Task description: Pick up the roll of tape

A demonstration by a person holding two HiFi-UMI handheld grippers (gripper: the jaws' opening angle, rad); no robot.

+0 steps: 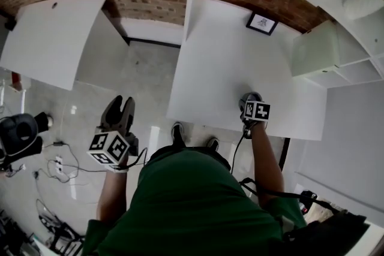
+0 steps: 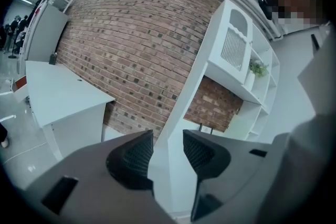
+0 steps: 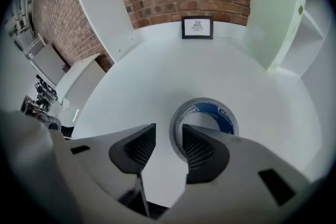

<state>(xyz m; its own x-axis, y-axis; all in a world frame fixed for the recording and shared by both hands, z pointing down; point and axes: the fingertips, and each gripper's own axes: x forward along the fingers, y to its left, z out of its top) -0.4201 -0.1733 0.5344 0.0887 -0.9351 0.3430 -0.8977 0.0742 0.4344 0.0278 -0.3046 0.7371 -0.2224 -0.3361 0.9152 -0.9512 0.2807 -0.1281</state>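
Blue-labelled tape roll point(image 3: 210, 112), hidden in head view, under right gripper point(image 3: 168, 131), jaws parted, left gripper point(image 2: 168, 136) parted, empty

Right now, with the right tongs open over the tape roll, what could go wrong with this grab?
1. The right tongs straddle the near wall of the roll of tape, with one finger apparently over the hole. If slightly off, a finger could land on the rim and shove the roll.
2. The roll lies flat on a smooth white table, so closing may slide it.
3. The left tongs are open, empty and off the table, so nothing steadies the roll.
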